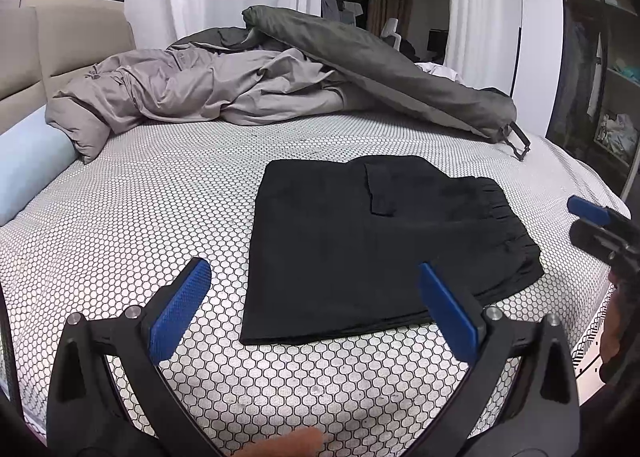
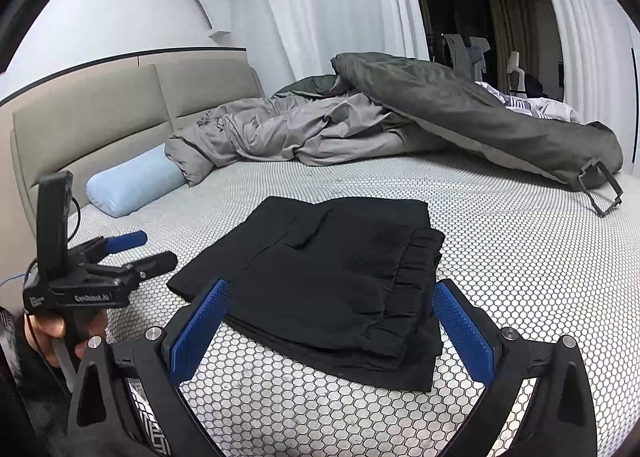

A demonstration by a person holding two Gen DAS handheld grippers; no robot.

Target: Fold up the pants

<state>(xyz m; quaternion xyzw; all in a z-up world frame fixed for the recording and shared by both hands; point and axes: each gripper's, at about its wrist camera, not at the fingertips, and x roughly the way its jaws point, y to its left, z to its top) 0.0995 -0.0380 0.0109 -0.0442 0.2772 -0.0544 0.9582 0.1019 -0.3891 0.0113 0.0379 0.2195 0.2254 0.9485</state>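
Note:
The black pants (image 1: 372, 241) lie folded into a compact rectangle on the honeycomb-patterned bed, with the elastic waistband at the right; they also show in the right wrist view (image 2: 332, 277). My left gripper (image 1: 312, 289) is open and empty, held above the bed just in front of the pants' near left corner. My right gripper (image 2: 332, 309) is open and empty, its blue pads on either side of the waistband end, held above it. The left gripper also appears at the left in the right wrist view (image 2: 132, 249), and the right gripper's tip (image 1: 588, 211) at the right edge of the left wrist view.
A crumpled grey duvet (image 1: 224, 89) and a dark green cover (image 1: 384, 69) with a black strap buckle (image 1: 518, 145) lie at the back of the bed (image 1: 160, 185). A light blue bolster (image 2: 132, 185) rests by the beige headboard (image 2: 100, 113). Shelves (image 1: 608, 77) stand at the right.

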